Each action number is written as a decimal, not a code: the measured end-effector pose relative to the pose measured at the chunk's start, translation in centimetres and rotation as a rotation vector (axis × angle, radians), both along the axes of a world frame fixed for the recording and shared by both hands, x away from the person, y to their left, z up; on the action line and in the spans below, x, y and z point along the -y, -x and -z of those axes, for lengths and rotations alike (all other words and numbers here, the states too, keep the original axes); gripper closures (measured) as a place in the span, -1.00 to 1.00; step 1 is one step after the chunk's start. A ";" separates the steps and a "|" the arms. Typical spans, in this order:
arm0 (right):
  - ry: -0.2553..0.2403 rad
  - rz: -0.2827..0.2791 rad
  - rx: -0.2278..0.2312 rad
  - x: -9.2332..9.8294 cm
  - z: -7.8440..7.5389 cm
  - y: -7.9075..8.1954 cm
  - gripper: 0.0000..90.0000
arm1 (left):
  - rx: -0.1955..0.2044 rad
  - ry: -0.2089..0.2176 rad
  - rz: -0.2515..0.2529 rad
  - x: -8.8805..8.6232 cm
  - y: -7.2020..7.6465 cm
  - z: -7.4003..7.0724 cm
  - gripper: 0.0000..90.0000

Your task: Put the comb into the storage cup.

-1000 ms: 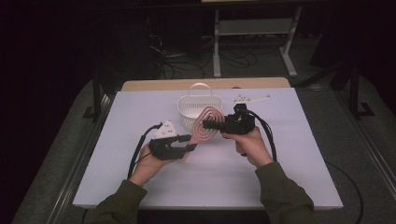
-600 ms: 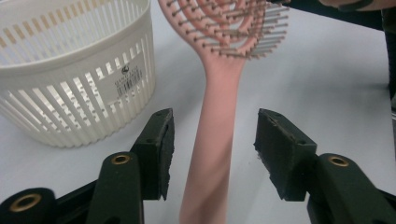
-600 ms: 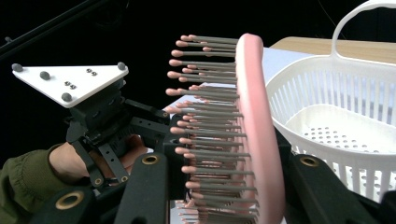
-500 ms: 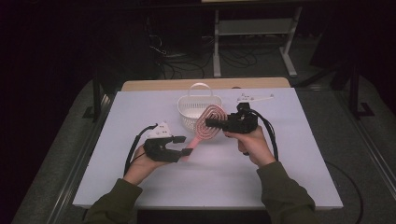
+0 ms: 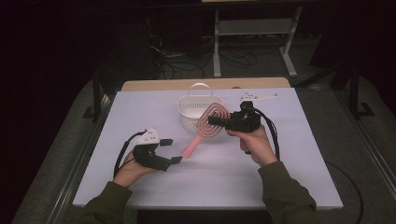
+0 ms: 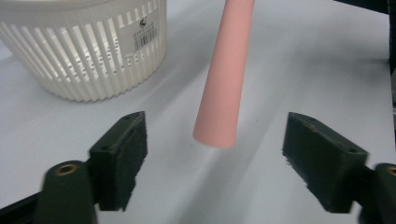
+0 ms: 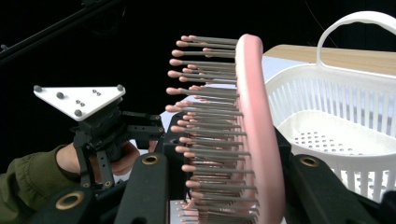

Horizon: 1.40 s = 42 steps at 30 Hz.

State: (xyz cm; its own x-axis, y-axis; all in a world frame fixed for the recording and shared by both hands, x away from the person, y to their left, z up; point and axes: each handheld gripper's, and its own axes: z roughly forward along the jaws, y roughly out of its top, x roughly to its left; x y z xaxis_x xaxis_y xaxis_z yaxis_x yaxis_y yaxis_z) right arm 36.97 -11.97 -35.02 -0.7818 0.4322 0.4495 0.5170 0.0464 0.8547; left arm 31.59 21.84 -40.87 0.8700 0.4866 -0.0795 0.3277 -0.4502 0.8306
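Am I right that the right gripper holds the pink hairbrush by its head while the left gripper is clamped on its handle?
Not quite: the left gripper stands open, its pads clear of the hairbrush handle, as the left gripper view shows. The right gripper does hold the head.

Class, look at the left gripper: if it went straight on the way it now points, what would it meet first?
Most likely the pink brush handle, whose free end hangs between the open jaws of the left gripper. The white basket stands farther off to one side.
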 end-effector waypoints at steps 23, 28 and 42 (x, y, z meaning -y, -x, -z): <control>-0.019 0.023 0.018 0.7 -0.9 0.1 0.40 | -0.027 -0.056 -0.037 -3.7 2.2 2.5 -1.00; -0.025 0.030 0.030 1.1 -1.4 -0.1 0.40 | -0.025 -0.071 -0.035 -3.5 2.2 2.7 -1.00; -0.076 0.064 0.074 2.1 -4.2 -1.1 0.40 | -0.051 -0.086 -0.011 -3.2 2.2 2.7 -1.00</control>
